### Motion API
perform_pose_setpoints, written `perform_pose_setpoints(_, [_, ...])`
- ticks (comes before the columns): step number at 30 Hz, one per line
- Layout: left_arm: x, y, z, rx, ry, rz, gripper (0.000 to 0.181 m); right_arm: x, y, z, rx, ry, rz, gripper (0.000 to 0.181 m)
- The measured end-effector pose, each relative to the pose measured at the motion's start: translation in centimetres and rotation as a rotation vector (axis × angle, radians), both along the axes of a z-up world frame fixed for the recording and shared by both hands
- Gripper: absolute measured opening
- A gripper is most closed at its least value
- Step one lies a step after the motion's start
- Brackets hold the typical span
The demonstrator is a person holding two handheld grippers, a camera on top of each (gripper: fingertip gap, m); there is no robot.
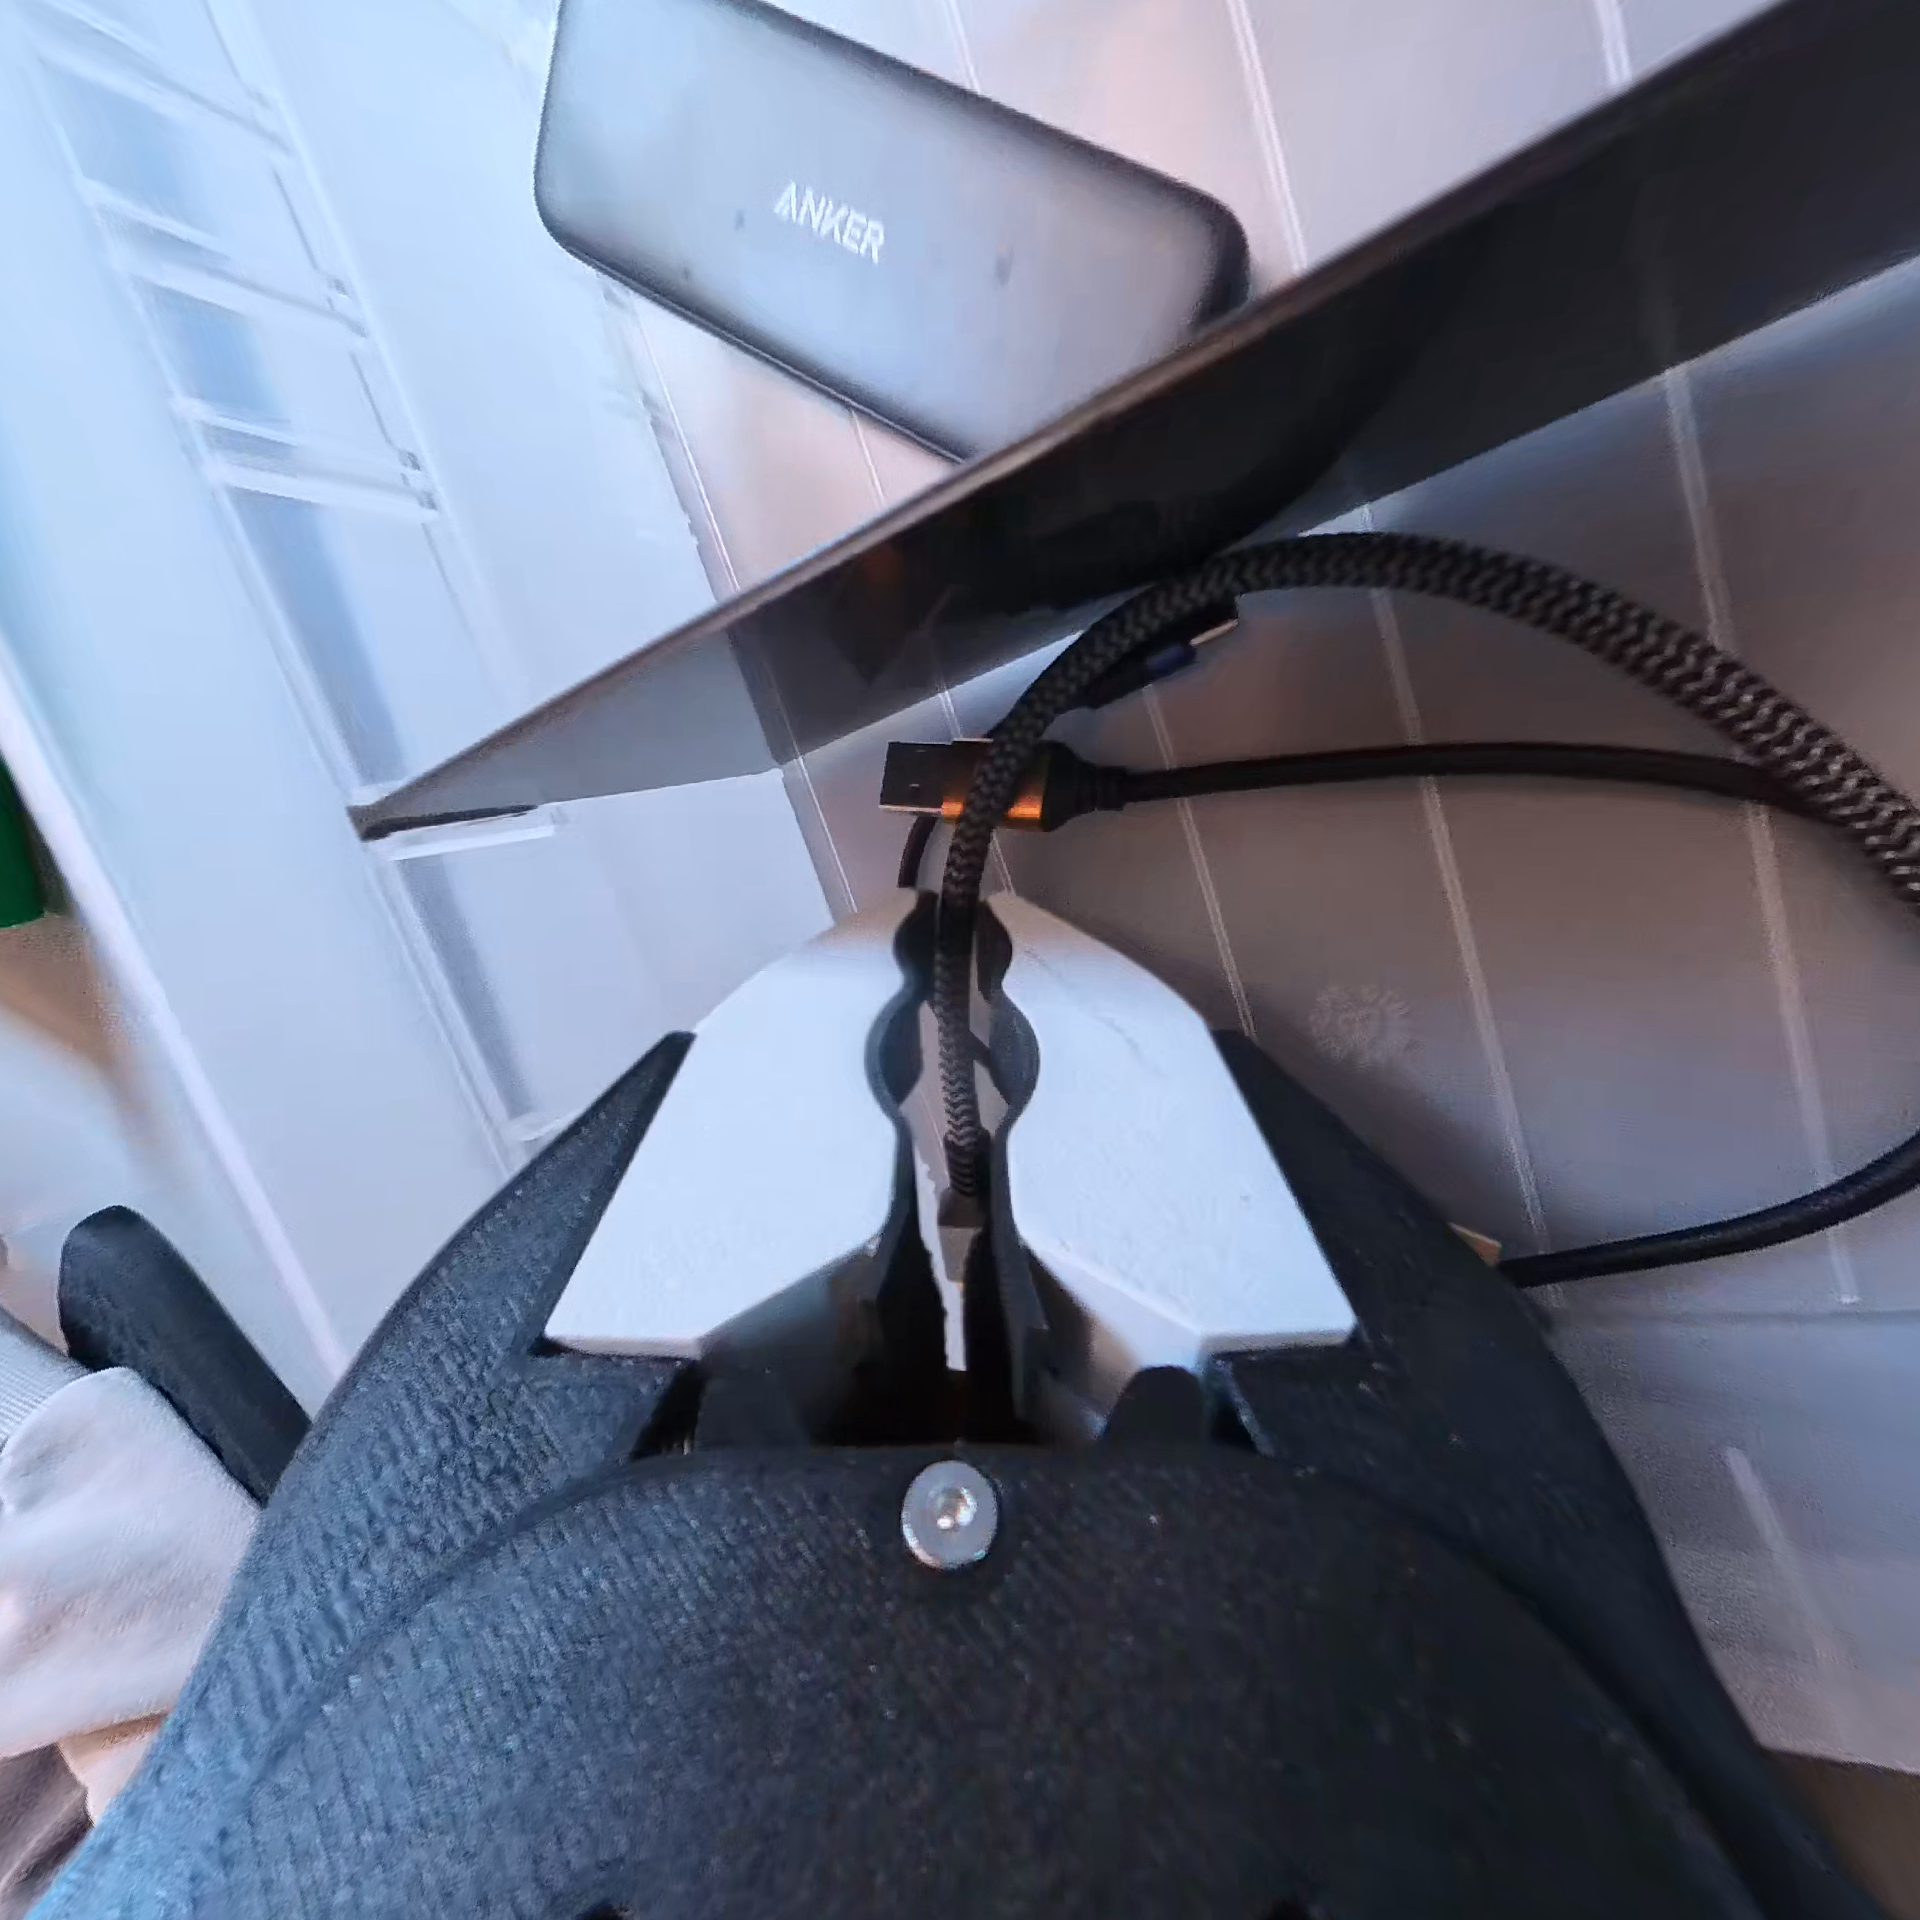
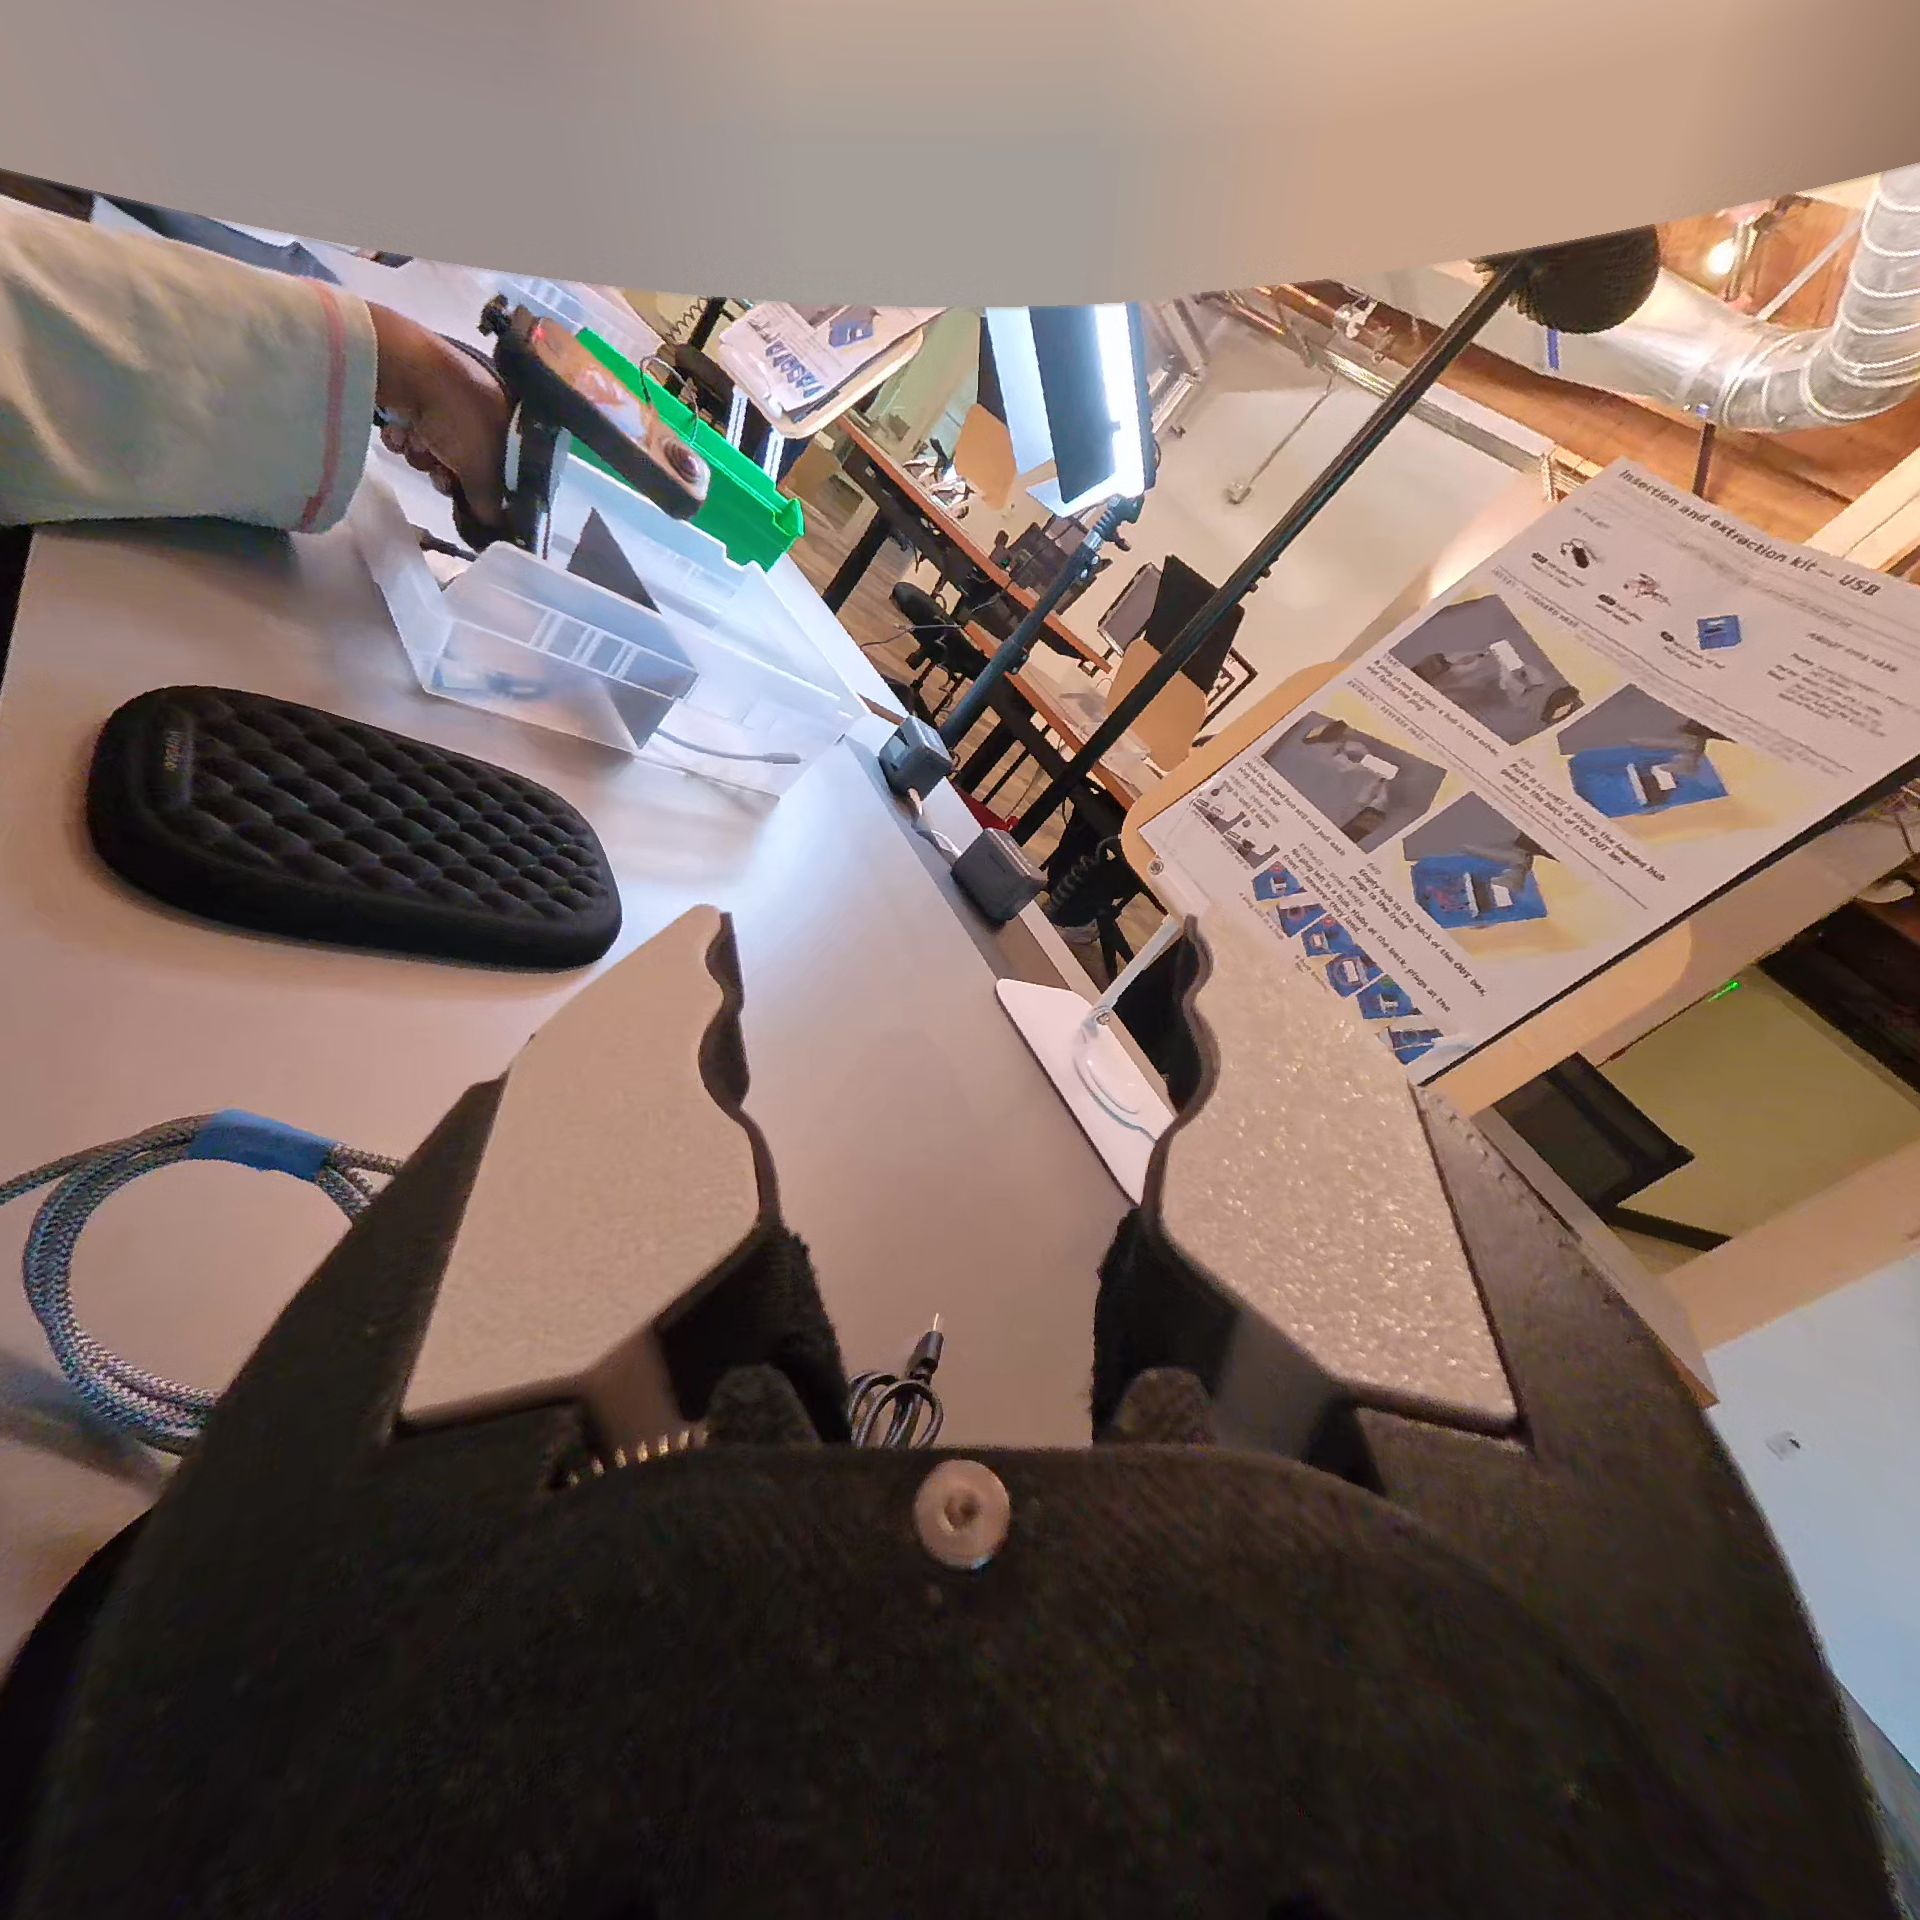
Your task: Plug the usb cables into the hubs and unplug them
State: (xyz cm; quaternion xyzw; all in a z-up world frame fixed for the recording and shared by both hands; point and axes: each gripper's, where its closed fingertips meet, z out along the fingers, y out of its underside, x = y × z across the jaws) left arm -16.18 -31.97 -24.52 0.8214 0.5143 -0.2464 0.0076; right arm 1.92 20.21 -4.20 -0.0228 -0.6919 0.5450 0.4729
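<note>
The left hand-held gripper [image 1: 951, 935] is clamping a braided cable [image 1: 961, 997] running lengthwise between its fingers inside a clear bin [image 1: 1558, 935]. Lifting slowly should free it from the USB plug [image 1: 966, 792] beneath, which is lying crosswise, tip pointing left. A dark hub [image 1: 873, 229] is lying beyond. The right hand-held gripper [image 2: 961, 997] is hovering wide open, empty, over the counter [image 2: 883, 1039].

1. A grey table [image 2: 894, 1039] carries everything.
2. On it lie a black quilted pad [image 2: 343, 831], a clear bin [image 2: 582, 644], a coiled braided cable [image 2: 94, 1278] and a thin black cable [image 2: 899, 1397].
3. A white stand base [image 2: 1070, 1070] sits near its edge.
</note>
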Motion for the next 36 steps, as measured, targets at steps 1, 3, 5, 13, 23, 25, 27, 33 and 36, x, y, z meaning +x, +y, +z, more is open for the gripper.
perform_pose_setpoints(1, [0.0,-0.1,0.0,0.001,0.009,-0.002,0.007,-0.1,0.0,-0.1,0.002,-0.002,-0.003,0.082])
perform_pose_setpoints(3, [0.1,0.2,0.8,0.018,0.064,-0.006,0.007,-0.2,0.0,-0.2,0.014,-0.003,-0.013,0.081])
perform_pose_setpoints(5, [0.0,0.8,2.8,0.055,0.173,-0.017,0.006,-0.3,0.0,-0.4,0.029,-0.005,-0.024,0.081])
perform_pose_setpoints(13, [1.9,5.8,17.1,0.174,0.852,-0.144,0.006,-0.3,-1.6,0.2,-0.028,0.016,0.008,0.075])
perform_pose_setpoints(23, [5.8,15.7,24.7,0.356,1.230,-0.305,0.006,-1.3,-10.3,-1.8,-0.042,0.046,0.049,0.068])
perform_pose_setpoints(25, [6.3,18.6,24.9,0.497,1.240,-0.352,0.006,-1.6,-12.0,-2.1,-0.113,0.043,0.040,0.067])
perform_pose_setpoints(27, [6.5,21.2,24.8,0.602,1.237,-0.383,0.006,-1.8,-13.1,-2.1,-0.191,0.047,0.012,0.065])
perform_pose_setpoints(33, [7.0,26.8,24.2,0.896,1.185,-0.482,0.006,-1.8,-14.4,-2.9,-0.165,0.104,-0.037,0.057])
perform_pose_setpoints(36, [7.9,28.6,24.3,1.081,1.134,-0.555,0.006,-1.0,-13.4,-1.5,-0.248,0.127,0.031,0.050])
